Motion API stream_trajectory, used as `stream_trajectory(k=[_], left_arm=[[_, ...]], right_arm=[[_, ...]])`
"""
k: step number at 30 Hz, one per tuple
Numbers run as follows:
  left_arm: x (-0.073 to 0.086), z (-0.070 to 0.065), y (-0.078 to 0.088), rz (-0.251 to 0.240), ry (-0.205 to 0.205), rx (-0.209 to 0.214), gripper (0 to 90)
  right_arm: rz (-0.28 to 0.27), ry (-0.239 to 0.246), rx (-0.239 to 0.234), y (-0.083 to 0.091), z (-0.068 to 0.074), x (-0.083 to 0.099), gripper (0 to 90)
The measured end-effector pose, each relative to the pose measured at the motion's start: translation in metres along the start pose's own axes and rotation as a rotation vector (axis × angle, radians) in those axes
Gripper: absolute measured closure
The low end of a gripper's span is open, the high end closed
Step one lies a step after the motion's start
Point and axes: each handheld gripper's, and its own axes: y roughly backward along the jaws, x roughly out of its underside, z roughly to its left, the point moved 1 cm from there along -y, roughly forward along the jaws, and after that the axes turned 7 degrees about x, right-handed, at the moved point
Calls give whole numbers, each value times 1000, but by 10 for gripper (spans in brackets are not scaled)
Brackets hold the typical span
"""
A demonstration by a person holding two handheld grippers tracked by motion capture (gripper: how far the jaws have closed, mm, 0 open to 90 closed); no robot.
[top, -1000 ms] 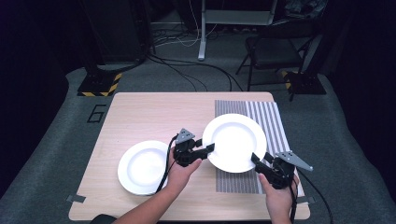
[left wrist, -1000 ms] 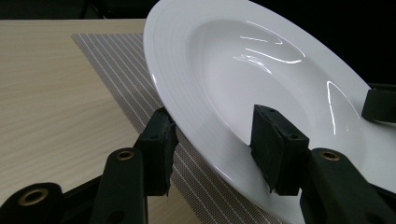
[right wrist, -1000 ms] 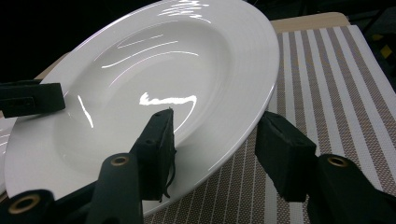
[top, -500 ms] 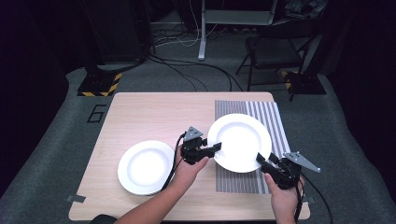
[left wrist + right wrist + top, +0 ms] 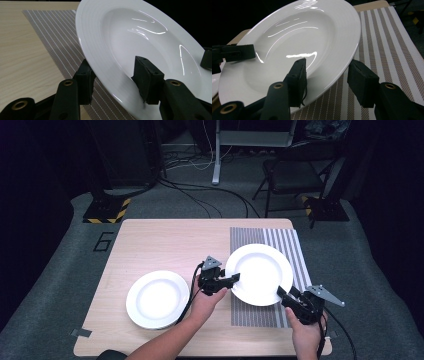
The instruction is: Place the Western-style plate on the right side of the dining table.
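A white deep plate (image 5: 260, 272) hangs tilted over the striped placemat (image 5: 257, 317). My left gripper (image 5: 234, 279) is shut on its left rim: in the left gripper view one pad sits under the rim and the other (image 5: 145, 75) presses on the plate (image 5: 125, 37). My right gripper (image 5: 282, 295) is at the near right rim and its jaws have just been closing. In the right gripper view the plate's rim (image 5: 352, 45) lies between them, one pad (image 5: 298, 75) on the inner face, while a sliver of mat shows before the other pad (image 5: 362, 82).
A second white plate (image 5: 157, 299) lies flat on the wooden table (image 5: 160, 245), left of my left hand. The placemat reaches the table's right edge. Beyond the far edge are floor cables and a chair (image 5: 290, 175).
The left hand has carried the plate a little to the right and nearer the right gripper. The right hand has stayed near the front right corner.
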Motion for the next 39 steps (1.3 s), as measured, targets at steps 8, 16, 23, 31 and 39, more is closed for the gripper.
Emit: stream_trajectory(k=[8, 16, 23, 31, 39], left_arm=[[2, 3, -8, 7, 4, -5, 526], [5, 4, -14, 11, -3, -11, 528], [8, 7, -19, 21, -3, -10, 527], [11, 10, -27, 30, -16, -14, 527], [11, 15, -35, 37, -25, -13, 527]], right_arm=[[6, -4, 10, -2, -5, 3, 497], [3, -1, 11, -6, -9, 7, 500], [11, -5, 14, -8, -12, 11, 501], [27, -7, 26, -14, -16, 15, 501], [31, -4, 36, -19, -19, 15, 510]])
